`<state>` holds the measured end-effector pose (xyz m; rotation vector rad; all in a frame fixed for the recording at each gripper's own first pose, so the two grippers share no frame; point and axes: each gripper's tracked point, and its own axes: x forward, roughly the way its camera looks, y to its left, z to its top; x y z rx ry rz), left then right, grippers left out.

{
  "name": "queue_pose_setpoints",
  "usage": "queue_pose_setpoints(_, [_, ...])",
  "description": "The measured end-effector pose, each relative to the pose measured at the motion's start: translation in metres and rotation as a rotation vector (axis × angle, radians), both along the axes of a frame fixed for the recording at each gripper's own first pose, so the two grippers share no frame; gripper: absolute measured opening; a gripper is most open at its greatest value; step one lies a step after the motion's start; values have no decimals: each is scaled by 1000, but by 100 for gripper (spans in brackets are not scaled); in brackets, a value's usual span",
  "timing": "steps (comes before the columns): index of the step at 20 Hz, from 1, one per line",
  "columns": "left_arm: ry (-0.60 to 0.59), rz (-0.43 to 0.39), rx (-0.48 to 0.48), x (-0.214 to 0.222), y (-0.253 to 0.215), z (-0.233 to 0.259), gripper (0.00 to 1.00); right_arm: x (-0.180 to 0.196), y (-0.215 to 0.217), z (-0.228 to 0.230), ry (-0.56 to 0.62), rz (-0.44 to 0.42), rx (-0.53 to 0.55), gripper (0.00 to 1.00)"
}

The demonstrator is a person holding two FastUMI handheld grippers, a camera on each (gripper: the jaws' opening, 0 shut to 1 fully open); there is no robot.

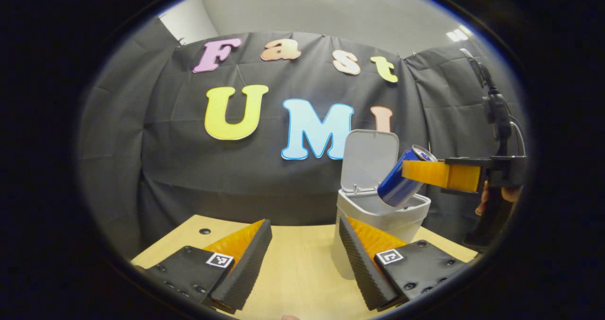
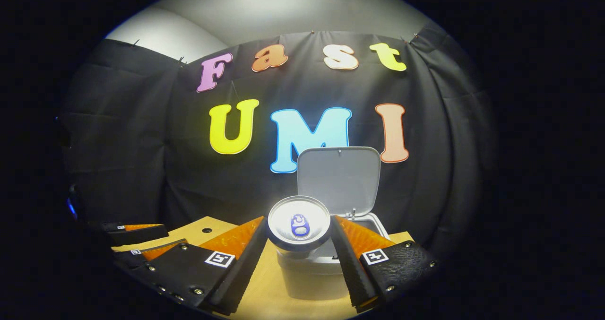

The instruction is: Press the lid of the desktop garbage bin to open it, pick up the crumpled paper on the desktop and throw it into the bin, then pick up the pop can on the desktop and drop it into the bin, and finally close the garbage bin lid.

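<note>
Over the bin mouth: blue aluminium pop can (image 1: 401, 180) hangs tilted, base down toward the opening, silver top end up at 1 o'clock in the left gripper view.
Can hold: right gripper (image 2: 299, 237) has both fingers pressed on the can's sides, pinching it just under the rim; judged so the base leads into the opening when the fingers part.
Can from behind: right gripper view looks straight at the silver top with its blue pull tab, the bin directly beyond.
Bin: small white plastic desktop garbage bin (image 1: 409, 216) stands on the light wooden desktop (image 1: 298, 263), at 3 o'clock of the left gripper.
Lid: white hinged lid (image 2: 339, 178) stands upright at the bin's far edge, leaving the mouth free for the drop.
Left gripper (image 1: 305, 258): fingers spread wide, nothing between them, low over the desktop; judged waiting to shut the lid.
Crumpled paper: no sighting on the desktop; likely inside the bin, interior cannot be seen.
Step judged: can drop pending, lid closing after.
Counts: one can, one bin, one lid, two grippers.
</note>
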<state>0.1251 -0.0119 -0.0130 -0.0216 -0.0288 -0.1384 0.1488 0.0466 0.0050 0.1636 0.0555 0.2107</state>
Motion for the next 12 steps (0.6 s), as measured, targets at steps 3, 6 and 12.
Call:
queue_pose_setpoints(3, [2,-28,4,8,3,0,97,18,0,-6,14,-36,-39,83])
queue_pose_setpoints(6, [3,-69,7,12,5,1,94,36,-1,-8,22,-65,-89,83])
queue_pose_setpoints(12, [-5,-32,-16,17,14,3,94,55,2,-14,33,-59,-99,84])
